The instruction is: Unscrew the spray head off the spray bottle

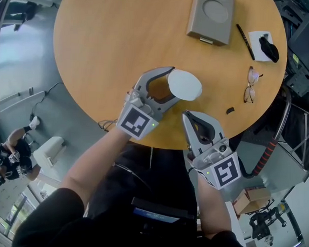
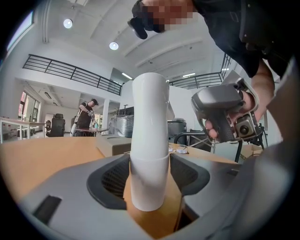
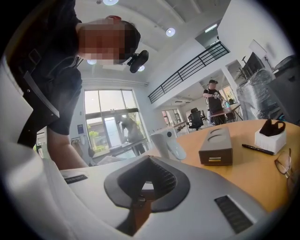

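Note:
A white spray bottle [image 1: 184, 84] stands upright near the front edge of the round wooden table [image 1: 106, 56]. My left gripper [image 1: 169, 87] is open around it, one jaw on each side, with the pads not pressing on it. In the left gripper view the bottle [image 2: 149, 140] rises between the two dark pads of my left gripper [image 2: 150, 176]. My right gripper [image 1: 186, 115] is shut and empty, at the table's edge just right of the bottle. The right gripper view shows its jaws [image 3: 143, 187] closed together, with the bottle [image 3: 166, 144] and its spray head a short way beyond. The right gripper [image 2: 225, 117] also shows in the left gripper view.
A grey box [image 1: 211, 14] lies at the far side of the table. A black pen [image 1: 245, 41], a white block with a black item on it [image 1: 263, 46], glasses [image 1: 251, 84] and a small black piece [image 1: 230, 110] lie at the right. People stand in the room behind.

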Available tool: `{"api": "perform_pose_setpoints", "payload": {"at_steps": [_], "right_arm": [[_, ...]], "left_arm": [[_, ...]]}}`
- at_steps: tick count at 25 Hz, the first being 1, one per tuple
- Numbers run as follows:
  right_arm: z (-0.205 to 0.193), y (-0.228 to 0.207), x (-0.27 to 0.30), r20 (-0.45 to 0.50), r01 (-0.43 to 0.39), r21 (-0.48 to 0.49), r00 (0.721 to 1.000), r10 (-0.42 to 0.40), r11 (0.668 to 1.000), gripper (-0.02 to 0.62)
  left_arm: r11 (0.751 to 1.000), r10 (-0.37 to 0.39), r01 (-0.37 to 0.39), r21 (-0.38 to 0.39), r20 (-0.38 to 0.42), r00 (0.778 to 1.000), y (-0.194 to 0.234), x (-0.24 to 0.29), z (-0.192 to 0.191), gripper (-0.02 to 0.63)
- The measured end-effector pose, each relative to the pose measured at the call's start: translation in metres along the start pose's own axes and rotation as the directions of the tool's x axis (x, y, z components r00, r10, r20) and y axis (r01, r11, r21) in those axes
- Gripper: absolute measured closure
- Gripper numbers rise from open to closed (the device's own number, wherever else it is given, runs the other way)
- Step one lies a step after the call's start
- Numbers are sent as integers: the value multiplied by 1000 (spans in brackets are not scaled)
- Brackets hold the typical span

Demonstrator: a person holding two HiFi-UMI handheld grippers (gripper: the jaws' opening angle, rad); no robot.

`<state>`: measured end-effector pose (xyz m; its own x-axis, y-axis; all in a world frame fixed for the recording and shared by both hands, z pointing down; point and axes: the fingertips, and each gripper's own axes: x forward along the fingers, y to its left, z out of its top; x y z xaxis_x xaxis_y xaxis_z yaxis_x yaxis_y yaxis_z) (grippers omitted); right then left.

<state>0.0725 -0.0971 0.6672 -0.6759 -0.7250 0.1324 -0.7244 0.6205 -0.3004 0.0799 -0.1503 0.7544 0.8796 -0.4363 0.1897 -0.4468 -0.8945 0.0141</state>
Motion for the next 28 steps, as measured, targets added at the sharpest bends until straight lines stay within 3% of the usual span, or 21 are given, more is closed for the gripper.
{"api": "perform_pose_setpoints", "payload": {"at_steps": [21,28], "right_arm": [[-13,-10,-6,-1,46,37,999,-46,998,604],[-4,-10,-15,13,50,29,999,-51,998,604]], "left_arm": [[999,-37,36,29,24,999,-1,34,2,308],[994,-110,109,13,14,994,-15,25,15,313]]}}
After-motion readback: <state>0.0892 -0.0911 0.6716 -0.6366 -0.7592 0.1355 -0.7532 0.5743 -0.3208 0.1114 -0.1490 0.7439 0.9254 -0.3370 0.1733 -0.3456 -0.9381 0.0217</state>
